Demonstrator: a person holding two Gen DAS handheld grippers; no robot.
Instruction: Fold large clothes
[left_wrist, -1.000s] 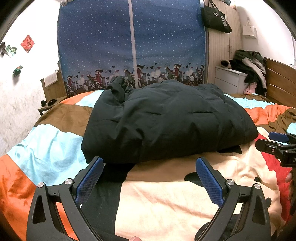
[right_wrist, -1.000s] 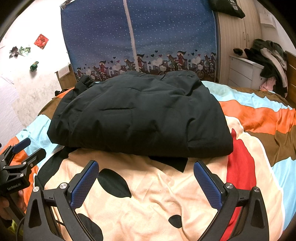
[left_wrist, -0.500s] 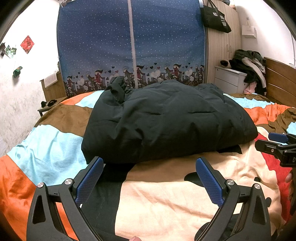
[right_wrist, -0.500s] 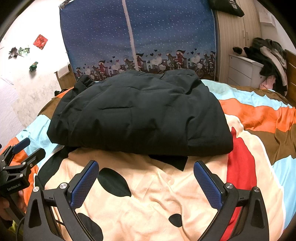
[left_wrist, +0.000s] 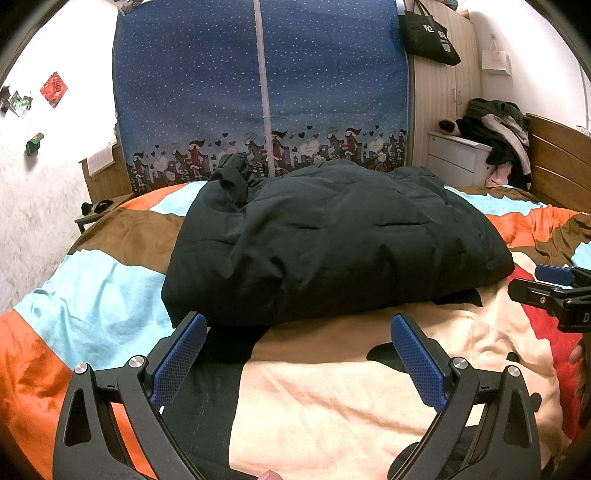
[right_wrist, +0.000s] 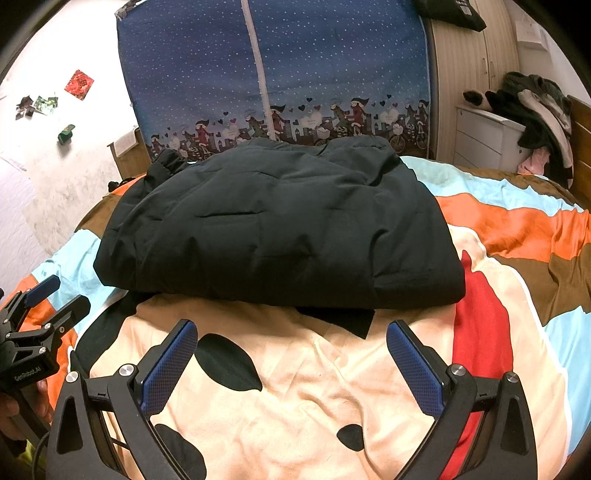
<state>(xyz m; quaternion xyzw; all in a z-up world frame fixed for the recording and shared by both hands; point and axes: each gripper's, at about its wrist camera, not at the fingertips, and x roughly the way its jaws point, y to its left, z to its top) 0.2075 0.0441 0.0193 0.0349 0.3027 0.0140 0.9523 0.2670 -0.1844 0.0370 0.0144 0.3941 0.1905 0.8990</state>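
The far end of the black puffer jacket (left_wrist: 332, 240) is hidden behind its own bulk, so I can't tell how the sleeves or hood are tucked. There's a rumpled lump at its back left corner that I can't make out properly. A flat black bit pokes out from under its near edge, could be jacket or just the pattern on the bedspread (right_wrist: 295, 387), hard to say. My hands are mostly cut off by the frame edges; only a bit of finger shows by each handle.

Count: one jacket, folded into one thick bundle, lying in the middle of the bed on the striped bedspread. Two grippers. One blue zip wardrobe (left_wrist: 258, 92) behind the bed, one white drawer unit (right_wrist: 487, 136) with one heap of clothes (right_wrist: 535, 107) on top.

My left gripper (left_wrist: 299, 354) is held low over the bedspread just in front of the jacket's near left corner, fingers spread wide, nothing between them. My right gripper (right_wrist: 291, 354) is the same deal in front of the near right side, spread wide and empty, not touching the jacket. Both point roughly level toward the wardrobe, side by side.
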